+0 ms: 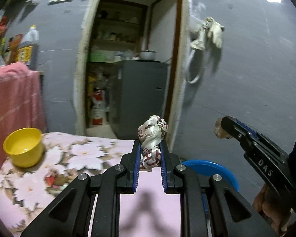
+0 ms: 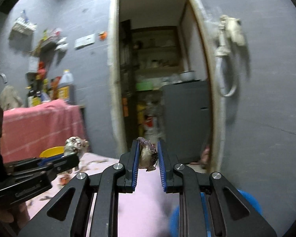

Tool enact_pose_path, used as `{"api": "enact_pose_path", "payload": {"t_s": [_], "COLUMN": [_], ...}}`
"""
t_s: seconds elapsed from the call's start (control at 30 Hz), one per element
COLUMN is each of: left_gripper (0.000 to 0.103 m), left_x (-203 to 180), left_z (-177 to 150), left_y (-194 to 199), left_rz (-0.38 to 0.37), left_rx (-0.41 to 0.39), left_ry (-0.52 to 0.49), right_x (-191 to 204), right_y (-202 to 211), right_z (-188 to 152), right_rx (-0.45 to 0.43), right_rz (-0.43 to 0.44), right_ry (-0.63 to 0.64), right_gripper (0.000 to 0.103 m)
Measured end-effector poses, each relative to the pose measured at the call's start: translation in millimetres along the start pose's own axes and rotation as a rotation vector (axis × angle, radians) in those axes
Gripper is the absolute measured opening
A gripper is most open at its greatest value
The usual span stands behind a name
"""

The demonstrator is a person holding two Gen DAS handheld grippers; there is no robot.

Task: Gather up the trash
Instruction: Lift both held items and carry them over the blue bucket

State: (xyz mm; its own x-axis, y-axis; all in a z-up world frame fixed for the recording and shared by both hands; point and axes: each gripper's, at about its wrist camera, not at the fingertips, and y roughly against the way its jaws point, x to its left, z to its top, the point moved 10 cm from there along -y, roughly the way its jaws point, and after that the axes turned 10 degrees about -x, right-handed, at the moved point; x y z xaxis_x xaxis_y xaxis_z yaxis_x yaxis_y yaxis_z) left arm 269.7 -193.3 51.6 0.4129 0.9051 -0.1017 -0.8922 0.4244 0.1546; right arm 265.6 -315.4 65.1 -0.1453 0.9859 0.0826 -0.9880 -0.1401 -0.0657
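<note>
My left gripper [image 1: 150, 144] is shut on a knotted white plastic wrapper with red print [image 1: 153, 136], held above the pink flowered tablecloth [image 1: 75, 158]. It also shows at the left of the right wrist view [image 2: 76, 154], with the wrapper [image 2: 75, 145] at its tip. My right gripper [image 2: 147, 148] is shut on a small brownish crumpled scrap [image 2: 147, 154]. It shows at the right of the left wrist view [image 1: 223, 128], level with the left gripper, with the scrap [image 1: 219, 129] at its tip.
A yellow bowl [image 1: 23, 146] stands on the table at the left. A blue bin rim [image 1: 213, 167] lies low to the right of the table. Beyond is a doorway [image 1: 132, 59] with a grey fridge [image 1: 142, 96]. A pink-draped counter [image 1: 11, 98] with bottles stands at the left.
</note>
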Motion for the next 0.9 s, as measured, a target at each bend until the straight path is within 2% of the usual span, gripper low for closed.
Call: {"api": "enact_pose_path", "payload": {"t_s": [0.1, 0.2, 0.33, 0.47, 0.63, 0.9], "left_gripper": [0.015, 0.015, 0.015, 0.015, 0.015, 0.016], "left_x": [-25, -44, -66, -81, -102, -126], "left_z": [-5, -13, -31, -53, -82, -124], "left_y": [-19, -35, -62, -86, -112, -134], "left_rz": [-0.045, -0.076, -0.107, -0.142, -0.182, -0.212], "left_rx": [0.035, 0.076, 0.159, 0.252, 0.367, 0.489], "left_ry": [-0.015, -0.02, -0.029, 0.008, 0.014, 0.009], "right_x": [-31, -66, -99, -125, -148, -164], "right_y": [3, 2, -1, -2, -4, -5], "right_z": [-1, -11, -34, -54, -79, -105], "right_rx": [0.006, 0.055, 0.13, 0.202, 0.293, 0.398], "right_rz": [-0.07, -0.14, -0.186, -0.229, -0.276, -0.316], "right_ry": [-0.015, -0.068, -0.148, -0.212, -0.289, -0.356], "right_gripper": [0.016, 0.016, 0.016, 0.016, 0.017, 0.019]}}
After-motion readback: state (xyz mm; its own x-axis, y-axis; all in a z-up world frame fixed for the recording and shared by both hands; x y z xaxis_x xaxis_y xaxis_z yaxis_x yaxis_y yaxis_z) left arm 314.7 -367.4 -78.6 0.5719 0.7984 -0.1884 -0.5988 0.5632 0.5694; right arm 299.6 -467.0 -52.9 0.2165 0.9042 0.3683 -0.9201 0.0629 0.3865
